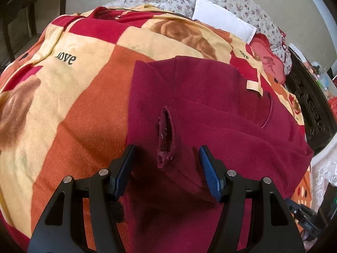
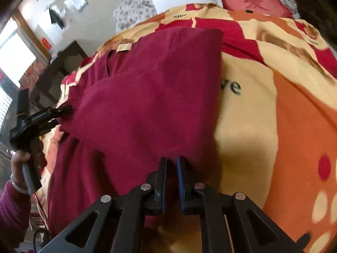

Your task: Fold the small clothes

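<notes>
Maroon garment [image 1: 210, 109] lay spread on a patterned blanket [image 1: 84, 84] in the left wrist view, its torn slit [image 1: 165, 135] just beyond and between the left tool's [image 1: 166, 154] parted fingers. From the right wrist, the right tool [image 2: 171, 162] was pinched shut on the garment's near edge, cloth folded over ahead.

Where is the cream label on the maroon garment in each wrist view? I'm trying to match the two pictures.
Left wrist: cream label right of centre, upper part of the maroon garment.
Right wrist: same label, upper left, at the garment's far edge.
Shared landmark: white pillow beyond the blanket, at the top of both views.
</notes>
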Demonstrator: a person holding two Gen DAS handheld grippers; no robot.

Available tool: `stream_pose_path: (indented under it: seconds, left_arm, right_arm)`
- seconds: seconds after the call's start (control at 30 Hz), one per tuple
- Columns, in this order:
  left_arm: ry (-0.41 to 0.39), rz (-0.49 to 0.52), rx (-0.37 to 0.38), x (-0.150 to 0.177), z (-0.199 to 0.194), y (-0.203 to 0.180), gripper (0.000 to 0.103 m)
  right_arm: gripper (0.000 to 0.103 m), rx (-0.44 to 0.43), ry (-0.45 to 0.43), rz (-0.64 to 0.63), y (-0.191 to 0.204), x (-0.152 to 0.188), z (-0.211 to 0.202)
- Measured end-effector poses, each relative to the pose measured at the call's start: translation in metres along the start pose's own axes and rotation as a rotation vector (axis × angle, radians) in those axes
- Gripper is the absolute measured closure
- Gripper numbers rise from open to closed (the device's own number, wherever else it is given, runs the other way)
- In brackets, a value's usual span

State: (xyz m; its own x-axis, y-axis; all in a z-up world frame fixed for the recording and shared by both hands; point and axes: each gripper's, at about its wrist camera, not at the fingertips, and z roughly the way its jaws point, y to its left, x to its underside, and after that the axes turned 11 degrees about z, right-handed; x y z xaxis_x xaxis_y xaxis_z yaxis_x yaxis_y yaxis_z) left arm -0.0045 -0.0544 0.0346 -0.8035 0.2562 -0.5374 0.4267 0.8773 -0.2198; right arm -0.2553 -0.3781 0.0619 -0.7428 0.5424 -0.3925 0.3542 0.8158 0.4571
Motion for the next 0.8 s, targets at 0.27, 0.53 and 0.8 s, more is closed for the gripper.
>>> stream_pose_path:
  seconds: [0.27, 0.53, 0.8]
  left_arm:
    - [-0.033, -0.025, 0.029, -0.003, -0.007, 0.001, 0.041]
    - [-0.053, 0.092, 0.020, -0.008, -0.005, -0.020, 0.080]
    - [-0.110, 0.126, 0.005, -0.020, -0.008, -0.020, 0.089]
  right_arm:
    - [0.081, -0.008, -0.173, 0.103, -0.009, -0.043, -0.042]
    - [0.081, 0.073, -0.177, 0.037, -0.001, -0.094, 0.008]
    - [0.094, 0.151, -0.247, 0.040, -0.013, -0.110, 0.010]
